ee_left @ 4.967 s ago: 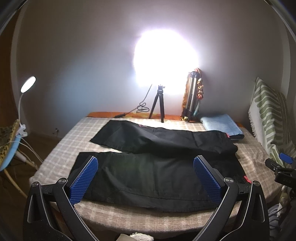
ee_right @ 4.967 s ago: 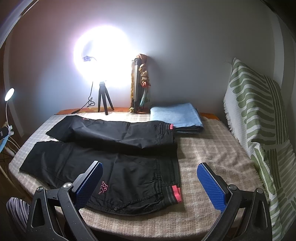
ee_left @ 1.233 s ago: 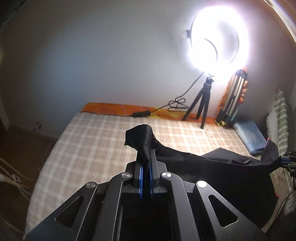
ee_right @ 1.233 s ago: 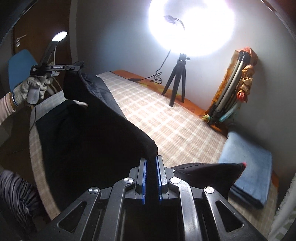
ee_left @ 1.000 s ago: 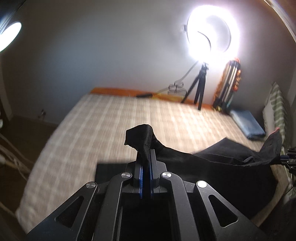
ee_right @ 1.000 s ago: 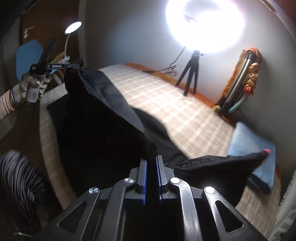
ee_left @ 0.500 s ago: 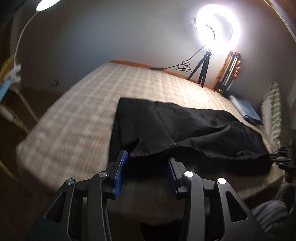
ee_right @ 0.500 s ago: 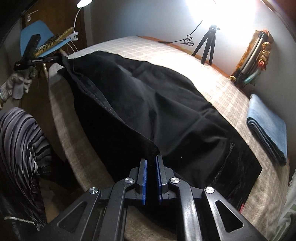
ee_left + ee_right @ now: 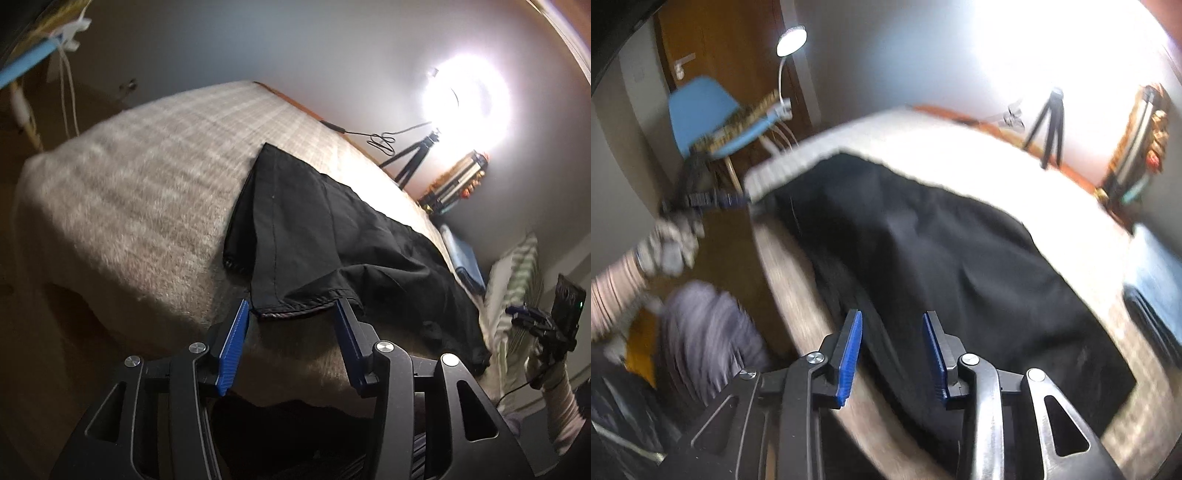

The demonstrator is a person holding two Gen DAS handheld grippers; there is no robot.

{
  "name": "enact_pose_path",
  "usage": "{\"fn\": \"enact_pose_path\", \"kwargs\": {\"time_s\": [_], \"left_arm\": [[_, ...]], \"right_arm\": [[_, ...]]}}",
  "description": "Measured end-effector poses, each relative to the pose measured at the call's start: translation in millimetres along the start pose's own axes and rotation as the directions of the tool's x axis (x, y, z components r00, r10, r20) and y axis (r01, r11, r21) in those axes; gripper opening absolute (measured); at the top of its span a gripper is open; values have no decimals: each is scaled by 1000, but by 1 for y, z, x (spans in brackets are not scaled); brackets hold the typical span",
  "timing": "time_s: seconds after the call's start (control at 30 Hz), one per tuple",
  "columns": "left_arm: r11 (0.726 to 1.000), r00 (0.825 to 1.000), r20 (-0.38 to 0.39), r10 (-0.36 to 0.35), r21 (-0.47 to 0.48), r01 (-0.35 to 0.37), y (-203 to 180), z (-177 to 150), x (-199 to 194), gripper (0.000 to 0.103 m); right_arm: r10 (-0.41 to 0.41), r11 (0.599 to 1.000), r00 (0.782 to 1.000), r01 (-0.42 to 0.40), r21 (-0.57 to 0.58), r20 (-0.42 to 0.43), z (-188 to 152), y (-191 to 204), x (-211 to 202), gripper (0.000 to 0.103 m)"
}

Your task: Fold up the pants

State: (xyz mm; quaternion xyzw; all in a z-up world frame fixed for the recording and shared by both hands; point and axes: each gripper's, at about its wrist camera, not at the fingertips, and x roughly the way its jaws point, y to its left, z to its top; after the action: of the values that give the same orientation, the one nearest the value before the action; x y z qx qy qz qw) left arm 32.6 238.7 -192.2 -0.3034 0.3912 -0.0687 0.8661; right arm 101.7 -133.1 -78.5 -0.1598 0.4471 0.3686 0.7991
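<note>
The black pants (image 9: 343, 236) lie on the checked bed (image 9: 140, 192), folded lengthwise with one leg over the other. My left gripper (image 9: 291, 317) is open, its blue pads either side of the cuff hem (image 9: 295, 306) at the bed's near edge, holding nothing. My right gripper (image 9: 892, 336) is open and empty just off the waist end of the pants (image 9: 960, 273); this view is blurred. The right gripper shows far right in the left wrist view (image 9: 543, 325), the left one at left in the right wrist view (image 9: 713, 199).
A ring light on a tripod (image 9: 465, 96) stands at the back of the bed with a folded tripod (image 9: 458, 184) beside it. A folded blue towel (image 9: 465, 258) and a green striped pillow (image 9: 517, 280) lie at the far end. A blue chair (image 9: 713, 122) with a lamp stands beside the bed.
Both grippers carried one leg over the other, laid the pants down, then let go. The left opened half a second ago; the right has opened since and pulled back.
</note>
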Motion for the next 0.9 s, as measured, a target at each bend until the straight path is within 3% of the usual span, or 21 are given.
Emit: {"fn": "enact_pose_path", "kwargs": {"time_s": [0.13,0.4,0.5,0.77,0.9], "left_arm": [[996,999,19,-31,-78,33,2,1,1,46],[967,995,79,-68,-238,85,9,-1,-11,50],[963,994,94,-61,-255,83,7,-1,-11,58],[957,997,62,38,-289,-18,7,0,11,60],[954,994,85,72,-297,-44,11,-1,14,52]], "right_arm": [[78,996,996,-77,-40,34,59,10,36,38],[208,971,978,-210,-114,-27,146,32,129,40],[256,956,964,-263,-134,-67,172,40,172,56],[273,936,946,-304,-179,-177,215,65,276,57],[250,931,944,-296,-215,-218,224,80,315,57]]}}
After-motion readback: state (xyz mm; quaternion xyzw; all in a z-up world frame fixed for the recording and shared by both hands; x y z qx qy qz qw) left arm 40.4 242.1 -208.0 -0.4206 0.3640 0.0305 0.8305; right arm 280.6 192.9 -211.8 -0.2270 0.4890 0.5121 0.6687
